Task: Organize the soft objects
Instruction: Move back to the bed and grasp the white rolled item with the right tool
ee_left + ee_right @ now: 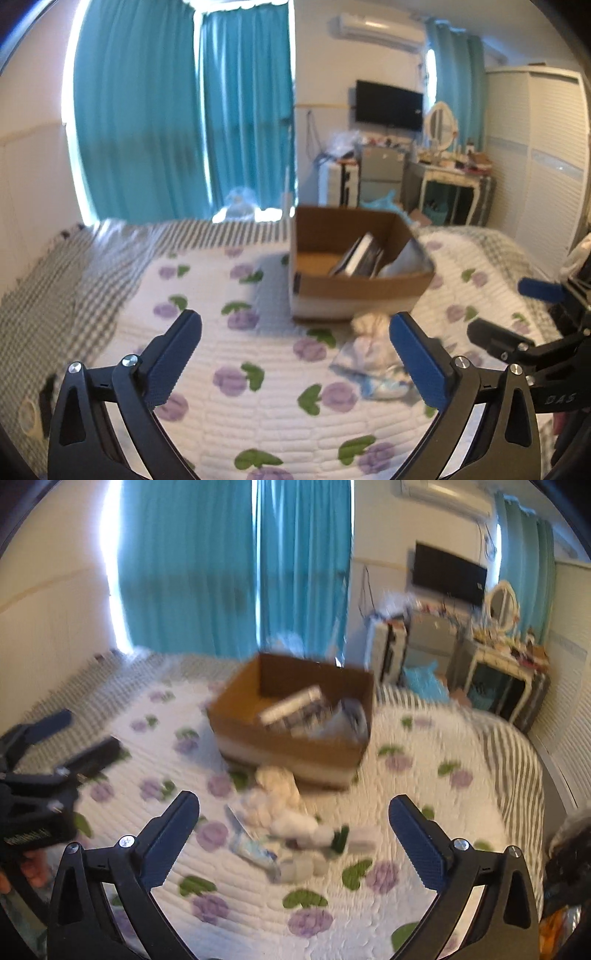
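Bed (424, 805) carries a part-filled box (295, 746); soft pile (284, 819) remains beside it; both tongs (295, 354) (293, 834) gape empty.

Teal curtains (184, 122) glow with daylight behind the bed (229, 354), which wears a white quilt with purple flowers. A dark television (389, 106) hangs above a cluttered dressing table (450, 173), beside a white wardrobe (535, 147).

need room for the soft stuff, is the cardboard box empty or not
Not empty: the box already holds flat book-like items leaning inside.
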The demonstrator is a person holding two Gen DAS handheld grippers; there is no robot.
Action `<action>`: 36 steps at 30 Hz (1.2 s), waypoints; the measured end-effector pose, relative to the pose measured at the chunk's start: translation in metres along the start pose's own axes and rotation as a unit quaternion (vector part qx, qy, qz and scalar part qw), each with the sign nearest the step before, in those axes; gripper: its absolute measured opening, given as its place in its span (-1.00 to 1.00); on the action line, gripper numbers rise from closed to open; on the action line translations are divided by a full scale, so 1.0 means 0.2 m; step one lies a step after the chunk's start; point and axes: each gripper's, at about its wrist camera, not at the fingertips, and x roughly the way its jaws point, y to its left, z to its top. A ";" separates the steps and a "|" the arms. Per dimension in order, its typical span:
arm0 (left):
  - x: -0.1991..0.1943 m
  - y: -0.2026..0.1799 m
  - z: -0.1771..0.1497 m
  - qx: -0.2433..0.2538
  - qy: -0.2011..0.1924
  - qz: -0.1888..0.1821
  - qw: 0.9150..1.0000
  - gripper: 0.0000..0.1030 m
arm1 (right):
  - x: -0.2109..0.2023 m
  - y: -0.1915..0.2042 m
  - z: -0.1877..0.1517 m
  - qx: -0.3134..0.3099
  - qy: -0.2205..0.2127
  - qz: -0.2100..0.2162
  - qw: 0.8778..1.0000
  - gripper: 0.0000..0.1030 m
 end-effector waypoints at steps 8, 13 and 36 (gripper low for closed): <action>0.24 0.04 -0.28 0.007 0.061 0.010 0.998 1.00 | 0.34 0.00 -0.19 -0.003 0.067 0.003 0.998 1.00; 0.34 0.02 -0.39 0.034 0.096 0.016 0.995 1.00 | 0.56 -0.04 -0.34 0.009 0.143 -0.008 0.990 0.34; 0.35 -0.17 -0.38 0.054 0.112 -0.020 0.992 1.00 | 0.46 -0.11 -0.34 0.033 0.123 0.029 0.991 -0.75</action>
